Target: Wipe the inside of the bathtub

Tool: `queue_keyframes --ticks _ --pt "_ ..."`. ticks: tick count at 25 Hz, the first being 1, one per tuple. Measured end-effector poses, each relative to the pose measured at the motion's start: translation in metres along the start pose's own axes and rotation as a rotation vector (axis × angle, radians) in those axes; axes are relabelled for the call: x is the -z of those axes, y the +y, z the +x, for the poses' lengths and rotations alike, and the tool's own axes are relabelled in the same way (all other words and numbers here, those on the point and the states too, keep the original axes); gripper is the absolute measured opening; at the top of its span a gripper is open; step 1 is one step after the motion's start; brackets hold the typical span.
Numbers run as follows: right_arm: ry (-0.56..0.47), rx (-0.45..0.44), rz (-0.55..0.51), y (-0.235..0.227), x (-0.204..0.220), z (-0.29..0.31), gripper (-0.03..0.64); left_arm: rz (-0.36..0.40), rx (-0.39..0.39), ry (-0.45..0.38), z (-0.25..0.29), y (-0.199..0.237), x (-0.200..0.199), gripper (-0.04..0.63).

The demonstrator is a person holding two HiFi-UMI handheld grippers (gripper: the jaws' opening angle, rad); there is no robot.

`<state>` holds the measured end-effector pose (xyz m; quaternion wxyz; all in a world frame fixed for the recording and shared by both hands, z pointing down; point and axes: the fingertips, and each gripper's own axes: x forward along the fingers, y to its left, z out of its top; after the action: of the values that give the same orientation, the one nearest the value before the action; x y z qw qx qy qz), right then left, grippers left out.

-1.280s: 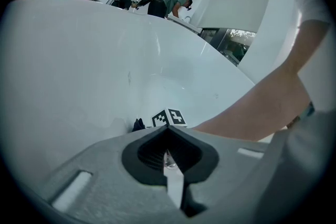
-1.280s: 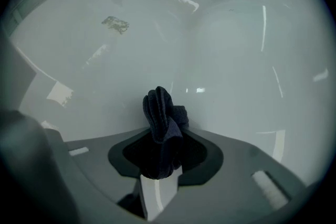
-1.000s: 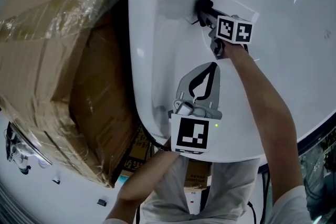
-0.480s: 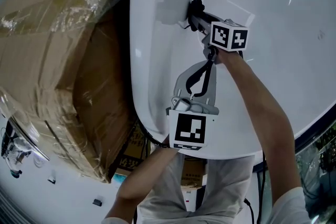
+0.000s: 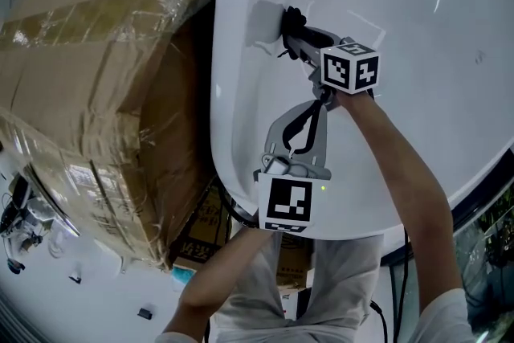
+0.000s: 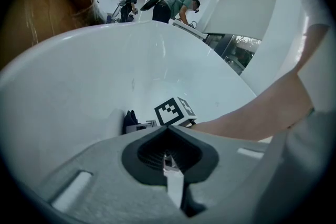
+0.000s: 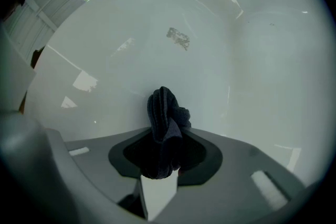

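We see the white bathtub (image 5: 426, 20) filling the right and centre of the head view, with a plastic-wrapped cardboard box (image 5: 96, 84) just beside its rim at the left of the frame. Near the upper centre, the right gripper (image 5: 292, 30) reaches against the tub's inner wall, and its jaws pinch a dark cloth (image 5: 290, 15) that touches the white surface there. In the right gripper view we find the same cloth (image 7: 165, 113) bunched upright between the jaws of the right gripper (image 7: 161, 157), with the curved inside of the bathtub (image 7: 220, 55) behind it. The left gripper (image 5: 308, 121) sits lower in the head view, over the tub's near end, pointing up towards the other tool. In the left gripper view, the left gripper (image 6: 168, 150) has its jaws pressed together with nothing between them, and beyond them we can make out the cloth (image 6: 129, 119) against the tub wall (image 6: 100, 76). Two people (image 6: 176, 3) stand at the top of that view, beyond the rim.
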<state>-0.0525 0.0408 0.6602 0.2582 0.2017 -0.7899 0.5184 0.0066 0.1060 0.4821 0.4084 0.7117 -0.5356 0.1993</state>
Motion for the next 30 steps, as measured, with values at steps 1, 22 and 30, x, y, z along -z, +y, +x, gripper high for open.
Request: queue_keyframes --ticks 1,22,30 --pt "0.003 -0.009 -0.014 0.004 -0.003 -0.002 0.118 -0.001 -0.004 -0.001 -0.002 0.001 -0.001 -0.002" --pt "0.012 -0.262 -0.149 0.111 -0.033 -0.055 0.114 -0.032 -0.068 0.009 -0.048 0.0 -0.002 -0.002" --pt "-0.023 -0.368 -0.201 0.161 -0.049 -0.084 0.114 -0.029 -0.071 0.019 -0.056 -0.003 0.002 -0.002"
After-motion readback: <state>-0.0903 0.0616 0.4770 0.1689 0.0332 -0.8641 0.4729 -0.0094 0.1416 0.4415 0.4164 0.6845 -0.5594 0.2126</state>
